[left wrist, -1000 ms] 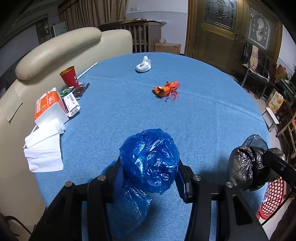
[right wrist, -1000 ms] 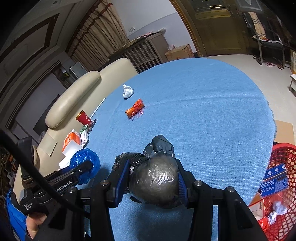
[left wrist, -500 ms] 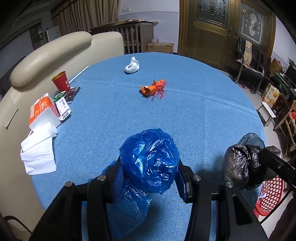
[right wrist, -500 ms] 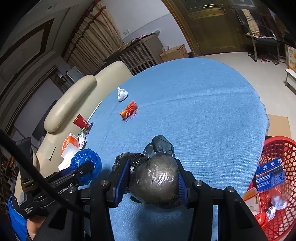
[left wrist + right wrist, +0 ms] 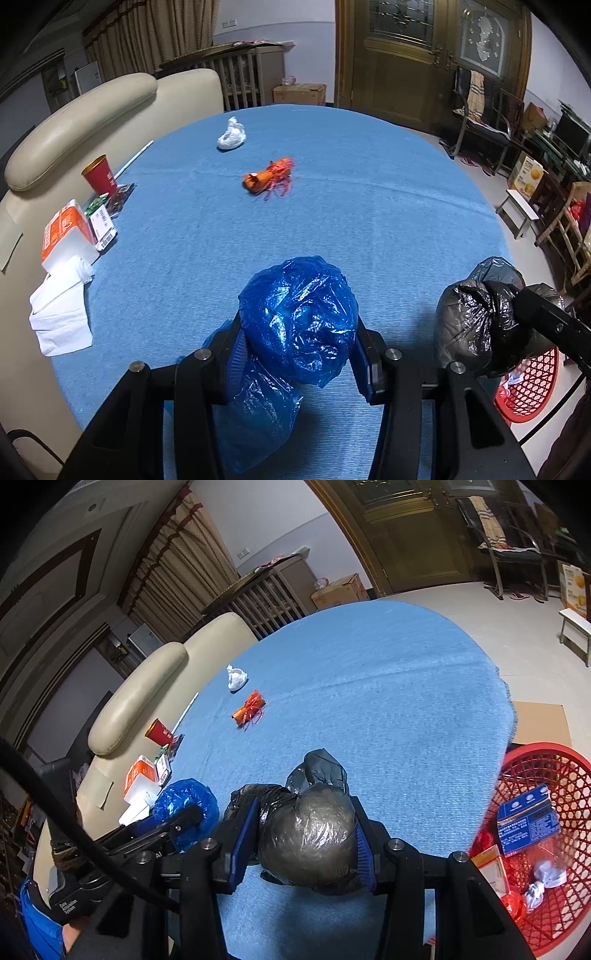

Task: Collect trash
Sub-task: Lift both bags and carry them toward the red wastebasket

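Note:
My left gripper [image 5: 299,350] is shut on a crumpled blue plastic bag [image 5: 299,317] and holds it above the blue table [image 5: 369,206]. My right gripper [image 5: 303,845] is shut on a crumpled black plastic bag [image 5: 306,834], near the table's right edge. The black bag also shows in the left wrist view [image 5: 476,325], and the blue bag in the right wrist view [image 5: 184,808]. An orange wrapper [image 5: 267,177] and a white crumpled wad [image 5: 232,134] lie farther out on the table. A red mesh basket [image 5: 554,771] with trash in it stands on the floor to the right.
At the table's left edge are a red cup [image 5: 99,179], an orange-and-white carton [image 5: 64,236], white tissues [image 5: 61,314] and a white stick [image 5: 133,160]. A beige sofa [image 5: 74,118] lies behind the table. Chairs and boxes stand at the right.
Both grippers have drawn back and risen, still holding their bags. The table items look farther away and more of the red basket shows in the right wrist view.

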Demonstrator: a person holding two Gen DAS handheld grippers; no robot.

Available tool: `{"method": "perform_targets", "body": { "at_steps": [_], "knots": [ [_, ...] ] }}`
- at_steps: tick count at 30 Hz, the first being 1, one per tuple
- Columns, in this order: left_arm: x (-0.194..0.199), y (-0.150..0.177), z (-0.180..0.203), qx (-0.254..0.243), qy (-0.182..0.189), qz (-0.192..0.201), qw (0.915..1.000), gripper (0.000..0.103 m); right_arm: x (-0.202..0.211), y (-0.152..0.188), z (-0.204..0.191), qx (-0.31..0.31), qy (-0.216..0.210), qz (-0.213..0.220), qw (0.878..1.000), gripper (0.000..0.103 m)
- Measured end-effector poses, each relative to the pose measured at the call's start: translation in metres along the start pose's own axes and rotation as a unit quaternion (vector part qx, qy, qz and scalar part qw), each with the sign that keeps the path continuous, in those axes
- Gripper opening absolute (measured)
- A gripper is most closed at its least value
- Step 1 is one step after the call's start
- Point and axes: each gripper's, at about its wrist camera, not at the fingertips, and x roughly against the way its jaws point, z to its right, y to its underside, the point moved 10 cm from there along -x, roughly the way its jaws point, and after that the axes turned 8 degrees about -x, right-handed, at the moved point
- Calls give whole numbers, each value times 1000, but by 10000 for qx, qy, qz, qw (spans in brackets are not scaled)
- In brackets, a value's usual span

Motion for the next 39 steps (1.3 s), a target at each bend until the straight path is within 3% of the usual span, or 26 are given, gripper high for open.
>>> {"method": "perform_targets", "body": {
  "at_steps": [39],
  "knots": [
    [5, -18, 71, -715, 282, 194, 9969, 51, 66, -11, 53, -384, 253, 484, 9978, 50]
  ]
}}
